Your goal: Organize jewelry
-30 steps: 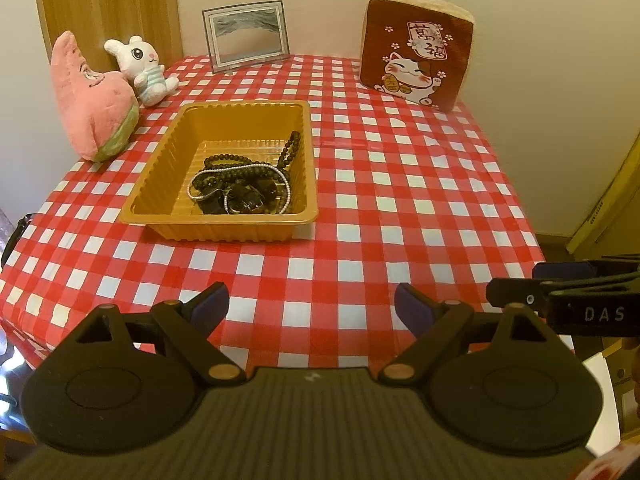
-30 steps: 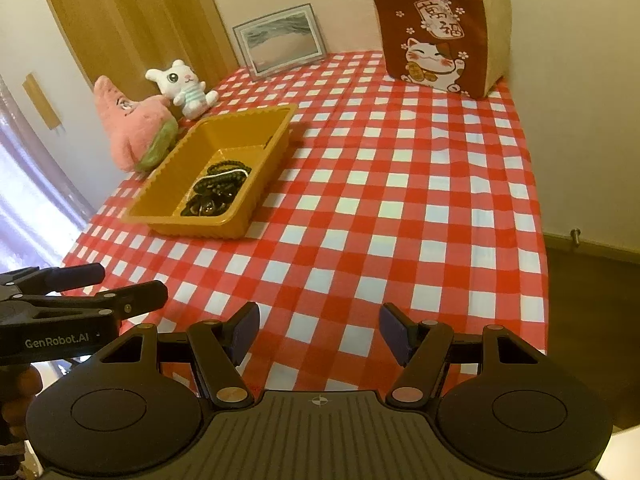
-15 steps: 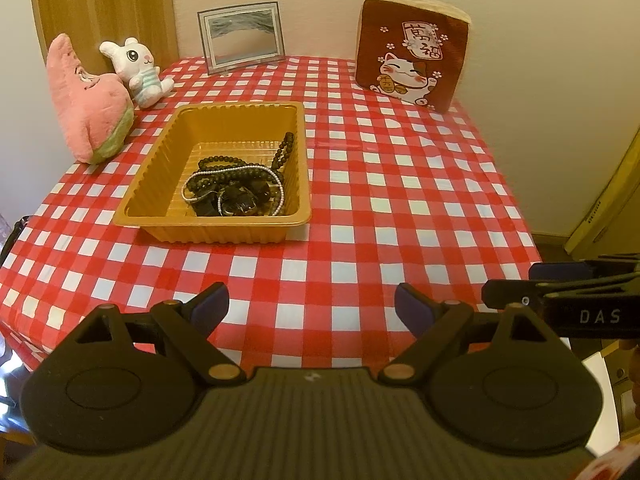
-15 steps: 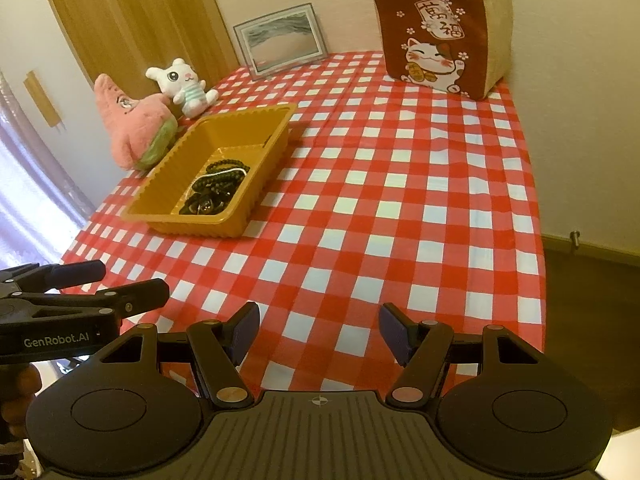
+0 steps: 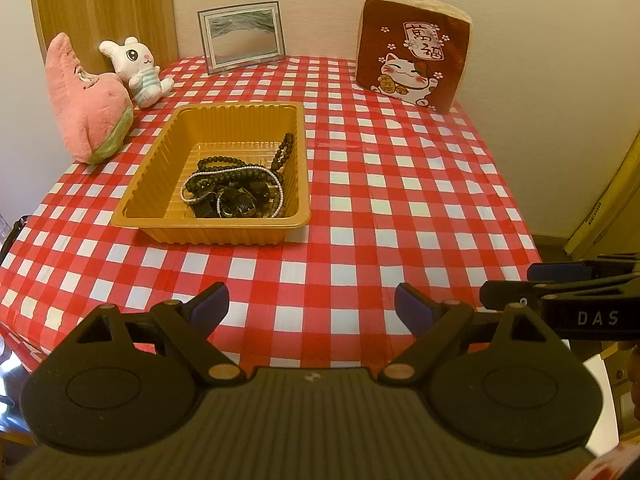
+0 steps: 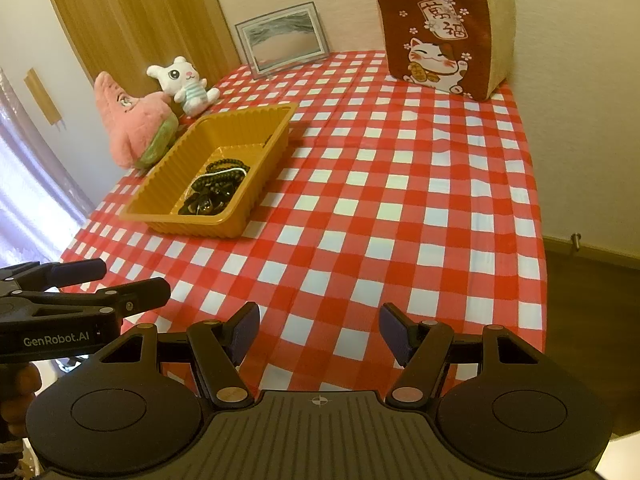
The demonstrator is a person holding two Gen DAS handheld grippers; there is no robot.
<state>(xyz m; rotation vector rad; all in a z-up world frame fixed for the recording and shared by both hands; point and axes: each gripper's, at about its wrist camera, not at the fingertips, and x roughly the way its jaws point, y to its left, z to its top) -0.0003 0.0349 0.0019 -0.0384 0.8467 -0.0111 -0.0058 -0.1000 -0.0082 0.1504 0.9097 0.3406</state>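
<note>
An orange plastic tray (image 5: 168, 152) sits on the red-checked tablecloth, left of centre; it also shows in the right wrist view (image 6: 248, 128). A tangle of dark bead strands and a pearl-like strand (image 5: 236, 188) lies in its near right part, and shows in the right wrist view too (image 6: 216, 188). My left gripper (image 5: 312, 308) is open and empty, above the table's near edge, well short of the tray. My right gripper (image 6: 318, 328) is open and empty, near the front edge, to the right of the tray.
A pink star plush (image 5: 88, 104) and a white bunny plush (image 5: 138, 70) stand left of the tray. A picture frame (image 5: 242, 36) leans on the back wall. A brown lucky-cat cushion (image 5: 414, 52) stands at the back right. The table edge drops off at the right.
The left gripper has drawn back and risen slightly, so the tray looks farther away. The right gripper has barely moved. Both stay open.
</note>
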